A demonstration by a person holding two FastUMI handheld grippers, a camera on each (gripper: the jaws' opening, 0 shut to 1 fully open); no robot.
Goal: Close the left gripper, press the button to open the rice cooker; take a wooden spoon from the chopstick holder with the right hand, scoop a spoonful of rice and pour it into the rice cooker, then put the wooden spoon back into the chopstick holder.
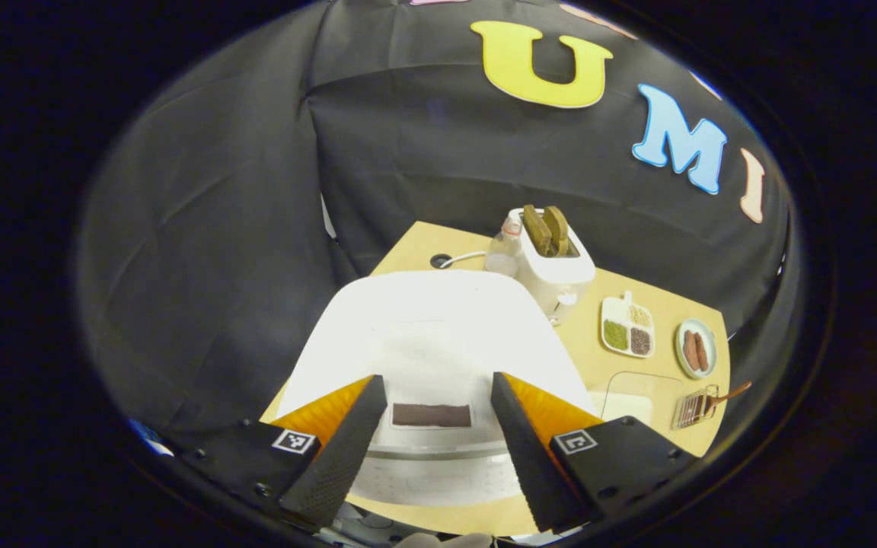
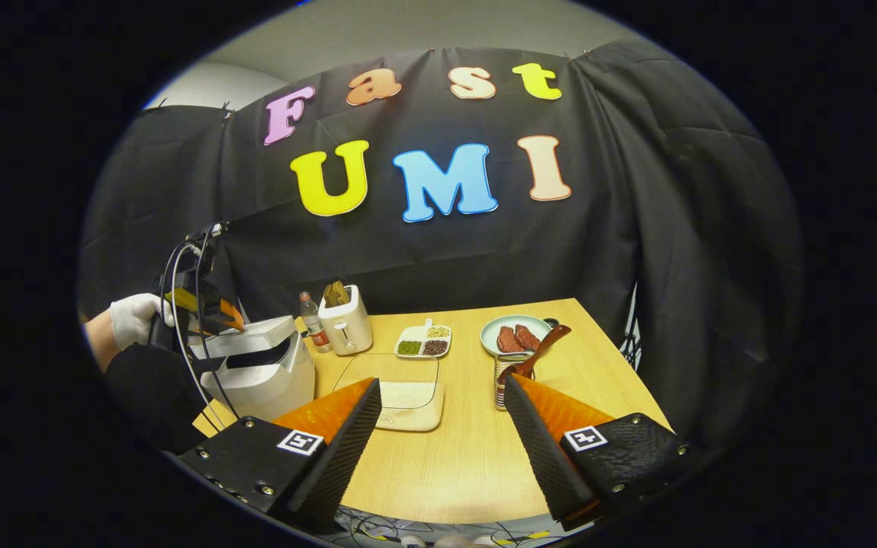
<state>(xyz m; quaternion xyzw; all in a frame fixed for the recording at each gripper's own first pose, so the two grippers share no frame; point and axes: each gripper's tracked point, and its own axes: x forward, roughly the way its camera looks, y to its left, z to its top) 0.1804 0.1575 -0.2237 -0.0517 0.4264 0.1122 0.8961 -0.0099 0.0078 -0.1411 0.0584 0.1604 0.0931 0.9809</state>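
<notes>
black cloth walls close the booth round a pale wooden desk (image 2: 476, 457). on the left gripper view the left claw (image 1: 432, 441) hangs wide apart just above the white rice cooker (image 1: 423, 342), its two fingers straddling the dark button panel (image 1: 432, 415) on the front of the lid without touching it. the cooker's lid lies down, and its lower body is cut off by the fingers. the right claw (image 2: 442, 449) on the right gripper view is also spread wide, holding nothing, poised over bare desk.

past the right claw sits a clear rice container (image 2: 400, 396) with pale grain at the bottom; its walls are hard to make out. beside it stands the chopstick holder (image 2: 507, 380), with the wooden spoon (image 2: 541, 350) leaning out of it, its lower end hidden inside. behind are a divided dish of grains (image 2: 423, 342), a plate of sausages (image 2: 518, 335), a white toaster (image 2: 343, 323) with bread in its slots, and a small bottle (image 2: 313, 320).

at the far left of the right gripper view a white-gloved hand (image 2: 134, 320) holds the left claw over the cooker, cables looping from it; a dark sleeve hides part of the cooker's side.
</notes>
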